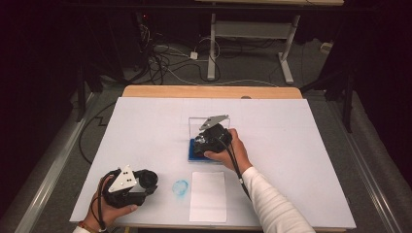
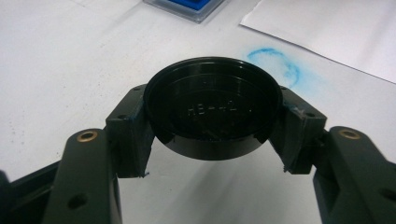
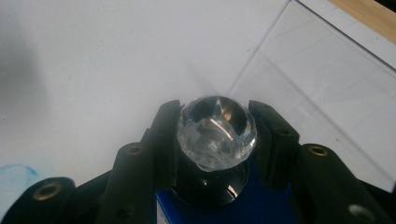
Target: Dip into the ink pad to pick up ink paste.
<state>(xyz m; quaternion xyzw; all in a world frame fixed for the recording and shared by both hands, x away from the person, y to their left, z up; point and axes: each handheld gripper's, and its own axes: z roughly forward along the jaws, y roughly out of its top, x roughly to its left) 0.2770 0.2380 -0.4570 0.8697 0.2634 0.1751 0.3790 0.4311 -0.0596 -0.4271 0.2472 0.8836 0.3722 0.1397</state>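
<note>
My right gripper (image 1: 210,139) (image 3: 217,140) is shut on a stamp with a faceted clear knob (image 3: 217,133). The stamp's black base stands over the blue ink pad (image 1: 193,155) (image 3: 254,207), whose clear lid (image 1: 197,125) (image 3: 327,93) stands open behind it. Near the table's front left, my left gripper (image 1: 145,183) (image 2: 212,126) is shut on a round black cap (image 2: 212,105), held just above the white table cover. A blue ring mark (image 1: 180,187) (image 2: 275,65) stains the cover just beyond the cap.
A white sheet of paper (image 1: 208,195) (image 2: 336,28) lies in front of the ink pad, right of the blue ring. The white cover (image 1: 145,121) spans the table, with a wooden edge (image 1: 209,91) at the far side. Cables and a desk frame stand on the floor beyond.
</note>
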